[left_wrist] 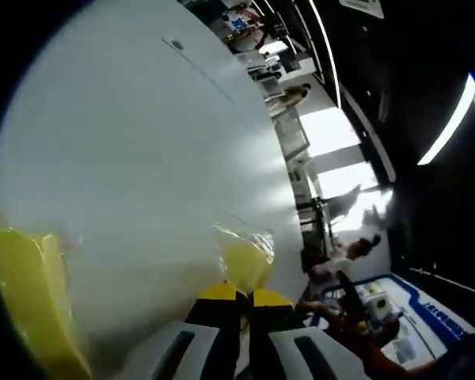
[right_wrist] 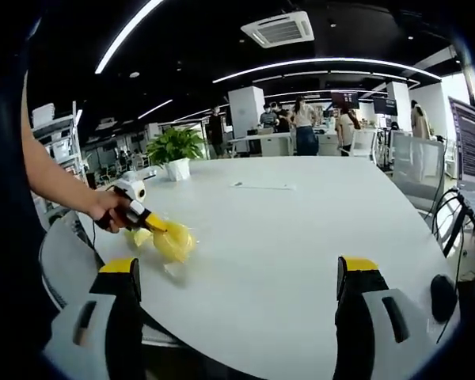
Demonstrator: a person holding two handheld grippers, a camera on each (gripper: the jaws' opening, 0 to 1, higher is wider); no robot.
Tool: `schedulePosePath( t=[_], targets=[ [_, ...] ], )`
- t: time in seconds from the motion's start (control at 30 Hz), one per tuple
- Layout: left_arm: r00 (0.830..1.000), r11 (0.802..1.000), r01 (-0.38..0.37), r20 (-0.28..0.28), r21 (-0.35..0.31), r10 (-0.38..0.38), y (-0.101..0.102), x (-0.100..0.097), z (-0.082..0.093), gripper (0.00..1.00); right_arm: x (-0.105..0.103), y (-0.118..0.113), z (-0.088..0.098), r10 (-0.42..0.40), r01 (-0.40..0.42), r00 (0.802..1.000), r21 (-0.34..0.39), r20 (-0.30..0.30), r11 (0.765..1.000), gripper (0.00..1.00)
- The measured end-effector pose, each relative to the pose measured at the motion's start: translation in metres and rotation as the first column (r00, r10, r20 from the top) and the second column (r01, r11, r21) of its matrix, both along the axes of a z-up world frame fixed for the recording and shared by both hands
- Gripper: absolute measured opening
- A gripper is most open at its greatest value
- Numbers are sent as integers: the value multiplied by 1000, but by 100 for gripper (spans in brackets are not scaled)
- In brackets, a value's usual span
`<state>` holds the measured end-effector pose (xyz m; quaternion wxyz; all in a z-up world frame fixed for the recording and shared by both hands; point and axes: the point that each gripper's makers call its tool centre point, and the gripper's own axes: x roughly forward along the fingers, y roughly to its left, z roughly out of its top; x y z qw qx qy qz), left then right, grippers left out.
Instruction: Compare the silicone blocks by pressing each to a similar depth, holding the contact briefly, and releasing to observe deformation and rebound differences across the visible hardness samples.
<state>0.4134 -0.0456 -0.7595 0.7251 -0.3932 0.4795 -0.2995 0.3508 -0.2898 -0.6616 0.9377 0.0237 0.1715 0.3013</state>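
A yellow silicone block in a clear plastic bag (left_wrist: pixel 245 263) sticks up just past my left gripper (left_wrist: pixel 244 298), whose yellow-tipped jaws are shut on the bag's lower end. A second yellow piece (left_wrist: pixel 20 305) looms blurred at the left edge. In the right gripper view, a hand holds the left gripper (right_wrist: pixel 153 224) low over the white table, pinching the bagged yellow block (right_wrist: pixel 176 242), which rests on the table; a smaller yellowish piece (right_wrist: pixel 139 236) lies beside it. My right gripper (right_wrist: pixel 241 273) hovers open near the table's front edge, nothing between its jaws.
The round white table (right_wrist: pixel 301 229) stretches far back. A potted plant (right_wrist: pixel 175 152) stands at its far left, a thin flat strip (right_wrist: pixel 261 187) lies mid-table, and a laptop (right_wrist: pixel 471 146) and cables (right_wrist: pixel 451 222) sit at the right. Several people stand behind.
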Motion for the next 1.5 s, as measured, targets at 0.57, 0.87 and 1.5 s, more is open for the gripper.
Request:
schedulePosePath(
  t=[0.57, 0.87, 1.5],
  targets=[
    [997, 977, 44, 46, 210, -54, 7, -2, -30, 2, 9, 14, 4, 26, -25, 1000, 17, -6, 1000, 97],
    [997, 965, 31, 55, 260, -47, 12, -2, -35, 4, 8, 15, 6, 35, -35, 999, 11, -9, 999, 97],
    [919, 991, -114, 385, 67, 80, 62, 15, 65, 69, 15, 33, 4, 61, -61, 998, 22, -25, 998, 96]
  ],
)
